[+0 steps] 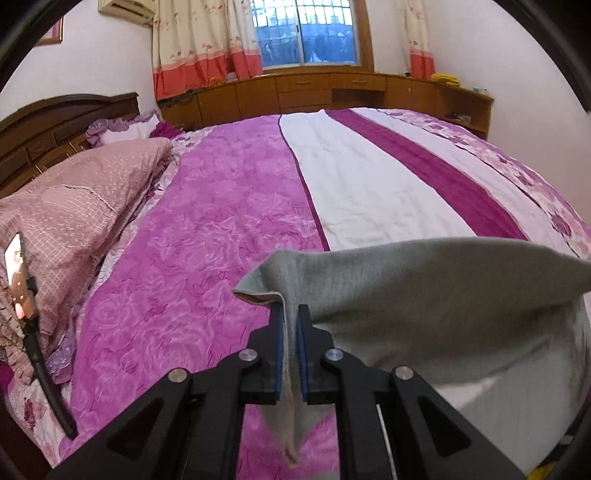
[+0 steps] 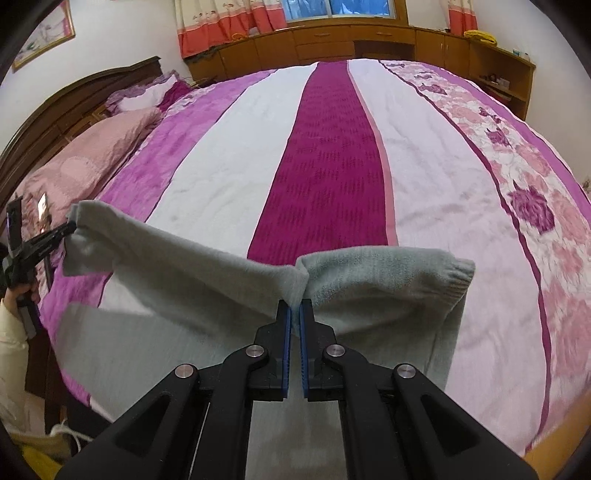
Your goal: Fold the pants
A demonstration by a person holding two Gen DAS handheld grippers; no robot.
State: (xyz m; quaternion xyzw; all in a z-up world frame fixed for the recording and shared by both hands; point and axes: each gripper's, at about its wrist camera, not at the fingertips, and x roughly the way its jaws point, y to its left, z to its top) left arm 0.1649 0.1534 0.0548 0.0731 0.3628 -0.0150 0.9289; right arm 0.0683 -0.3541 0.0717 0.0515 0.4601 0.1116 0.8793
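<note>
Closest to me, my left gripper (image 1: 290, 314) has its blue pads pressed together on an edge of the grey knit pants (image 1: 424, 280), a thin strip of fabric hanging down between the jaws. My right gripper (image 2: 295, 308) is likewise clamped on the pants (image 2: 207, 280) — pinched at a bunched fold partway along the top edge, with a ribbed cuff (image 2: 460, 278) sticking out to the right of it. From the right wrist view I can see the left gripper (image 2: 70, 230) off at the far corner of the cloth, so the garment is stretched between the two grips and lifted, its lower part draping down toward the near side of the bed. I judge this hold is meant to keep the top edge taut so it can be carried over and laid flat for a fold.

Beyond the cloth lies the striped bedspread (image 2: 332, 147) — magenta, white and floral bands. A pink pillow (image 1: 81, 206) sits at left by the dark headboard (image 1: 55, 122), and farthest off are wooden cabinets (image 1: 303, 90) under a curtained window (image 1: 304, 33).
</note>
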